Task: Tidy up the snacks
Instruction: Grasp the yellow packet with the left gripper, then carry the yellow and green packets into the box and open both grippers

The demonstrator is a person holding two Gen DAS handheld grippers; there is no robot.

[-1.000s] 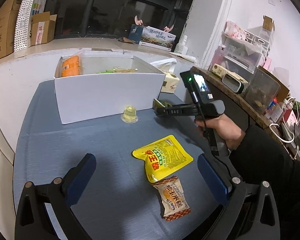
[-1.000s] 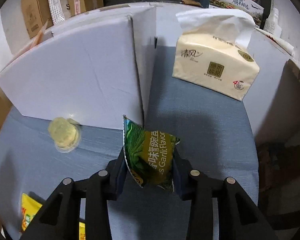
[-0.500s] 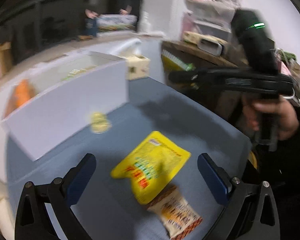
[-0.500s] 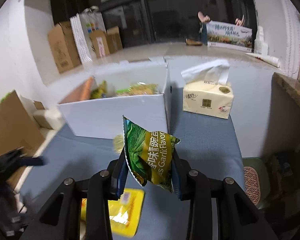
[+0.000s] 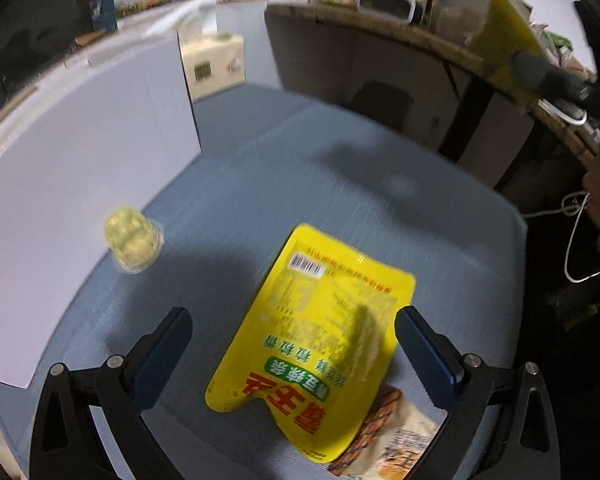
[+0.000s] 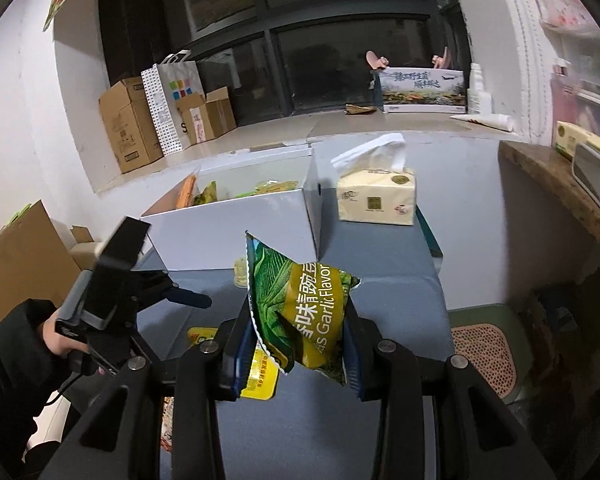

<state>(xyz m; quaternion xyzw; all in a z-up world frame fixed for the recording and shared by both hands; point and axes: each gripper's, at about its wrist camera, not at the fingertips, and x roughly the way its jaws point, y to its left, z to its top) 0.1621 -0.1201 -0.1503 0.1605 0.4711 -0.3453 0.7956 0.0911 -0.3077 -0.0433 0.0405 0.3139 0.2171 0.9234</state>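
My right gripper [image 6: 298, 332] is shut on a green garlic pea bag [image 6: 300, 304] and holds it high above the blue table. The white snack box [image 6: 236, 224] with several packets inside stands beyond it. My left gripper [image 5: 292, 344] is open, low over a yellow snack pouch [image 5: 316, 328] that lies between its fingers on the table. A biscuit packet [image 5: 396, 440] lies partly under the pouch. A small jelly cup [image 5: 132, 236] stands by the box wall [image 5: 80, 168]. The left gripper also shows in the right wrist view [image 6: 188, 300].
A tissue pack [image 6: 376, 196] stands right of the box. A wooden shelf [image 6: 560, 184] with clutter runs along the right. Cardboard boxes [image 6: 132, 128] and a paper bag sit on the window ledge. A stool [image 6: 488, 348] stands beside the table.
My right gripper has risen well above the table with the green bag. My left gripper has moved down and forward over the yellow pouch, closer to the box.
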